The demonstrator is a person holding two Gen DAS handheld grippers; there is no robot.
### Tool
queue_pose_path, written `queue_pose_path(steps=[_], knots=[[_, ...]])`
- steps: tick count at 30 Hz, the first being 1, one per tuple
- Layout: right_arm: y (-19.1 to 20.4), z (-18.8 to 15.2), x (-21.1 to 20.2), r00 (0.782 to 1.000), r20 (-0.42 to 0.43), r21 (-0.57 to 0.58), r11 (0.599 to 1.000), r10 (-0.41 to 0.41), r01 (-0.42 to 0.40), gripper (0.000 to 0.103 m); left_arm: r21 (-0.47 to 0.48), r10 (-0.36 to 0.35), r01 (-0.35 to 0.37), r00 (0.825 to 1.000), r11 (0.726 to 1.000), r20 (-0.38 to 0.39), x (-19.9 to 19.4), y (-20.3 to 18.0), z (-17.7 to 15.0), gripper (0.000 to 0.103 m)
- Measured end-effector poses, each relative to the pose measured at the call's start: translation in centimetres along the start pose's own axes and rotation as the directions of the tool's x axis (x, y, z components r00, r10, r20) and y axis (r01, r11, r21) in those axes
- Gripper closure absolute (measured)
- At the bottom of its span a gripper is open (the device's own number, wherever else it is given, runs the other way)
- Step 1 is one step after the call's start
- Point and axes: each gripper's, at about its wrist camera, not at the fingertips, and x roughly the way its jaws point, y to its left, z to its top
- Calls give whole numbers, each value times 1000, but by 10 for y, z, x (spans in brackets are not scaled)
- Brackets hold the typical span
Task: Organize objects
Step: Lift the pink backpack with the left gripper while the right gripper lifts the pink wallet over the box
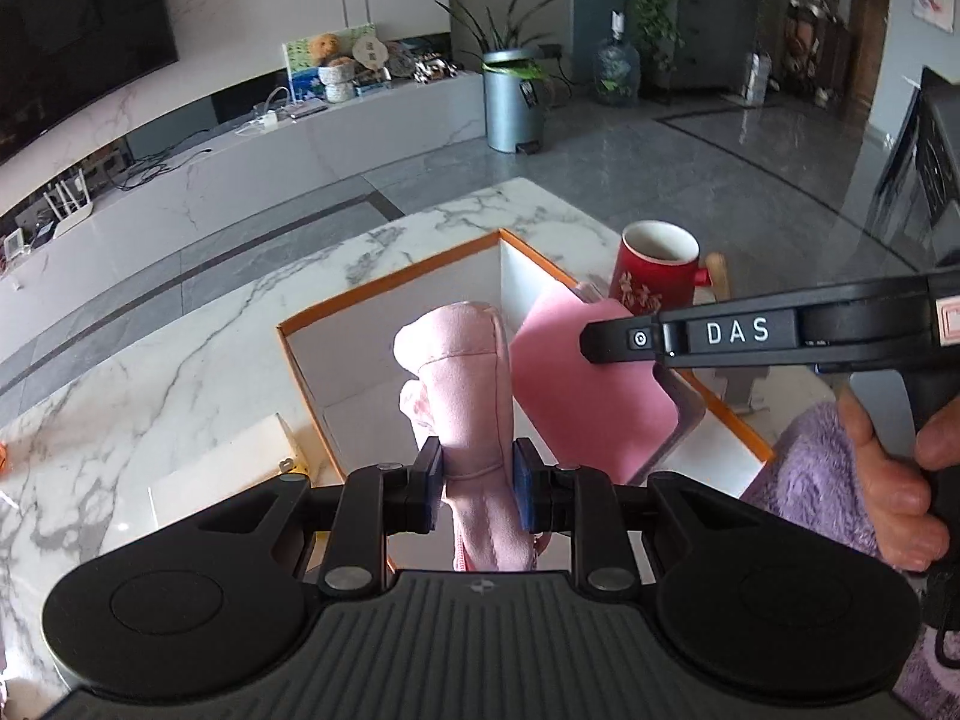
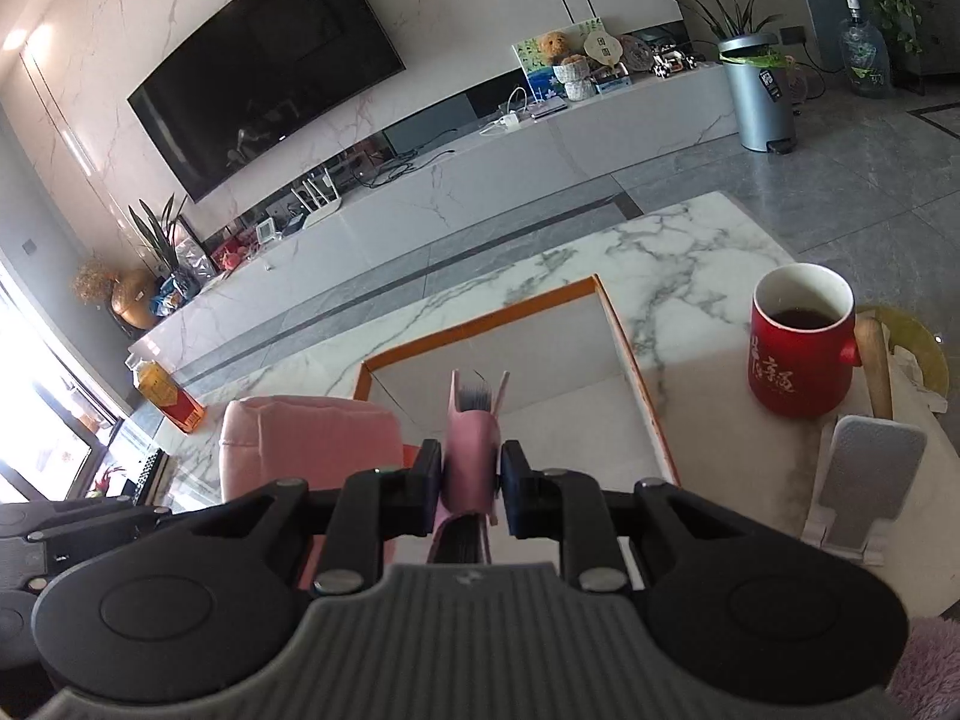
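My left gripper [image 1: 478, 483] is shut on a soft pink fabric pouch [image 1: 465, 384] and holds it over the near part of an open white box with an orange rim [image 1: 384, 285]. My right gripper [image 2: 471, 483] is shut on a pink notebook with a grey edge [image 2: 474, 438], held edge-on over the same box [image 2: 480, 324]. In the left wrist view the notebook [image 1: 576, 384] shows as a flat pink slab leaning into the box, with the right gripper's body [image 1: 750, 333] above it. The pouch also shows at the left in the right wrist view [image 2: 312, 444].
A red mug [image 2: 801, 354] with dark drink stands on the marble table [image 2: 690, 240] right of the box. A grey-white stand [image 2: 864, 480] lies near it. An orange bottle [image 2: 165, 393] lies at the table's left. A small white box [image 1: 234, 468] sits left of the big box.
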Motion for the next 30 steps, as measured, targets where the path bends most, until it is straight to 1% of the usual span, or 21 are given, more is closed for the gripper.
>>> queue_pose_path(steps=[3,6,11,13,18,20,25,26,27,30], knots=[[-7,-3,11,999,-39,0,1000,-9,9,81,39,-26,29,997,999,-75,17,-1,-3,75],[-13,-7,22,997,-81,-1,1000,-14,14,81,69,-47,57,988,996,-144,32,0,-4,73],[-16,-16,39,991,-134,-9,1000,-23,22,81,84,-57,76,976,994,-210,51,5,-8,71],[-17,-17,45,988,-151,-13,1000,-27,26,81,88,-62,85,968,992,-242,58,6,-8,67],[-17,-22,61,978,-206,-32,999,-39,33,81,90,-107,140,948,986,-299,71,6,-13,64],[-17,-25,67,974,-225,-37,999,-42,35,81,99,-109,144,948,985,-300,74,5,-13,60],[-17,-28,73,970,-240,-45,998,-50,40,81,139,-105,145,960,980,-260,74,10,-3,52],[-16,-28,74,969,-242,-44,998,-47,37,81,162,-108,151,962,975,-250,74,10,0,52],[-15,-28,73,969,-242,-46,998,-45,35,81,204,-114,166,963,965,-245,75,9,3,52],[-13,-28,72,970,-241,-54,998,-42,29,81,304,-116,195,959,933,-257,81,4,11,52]])
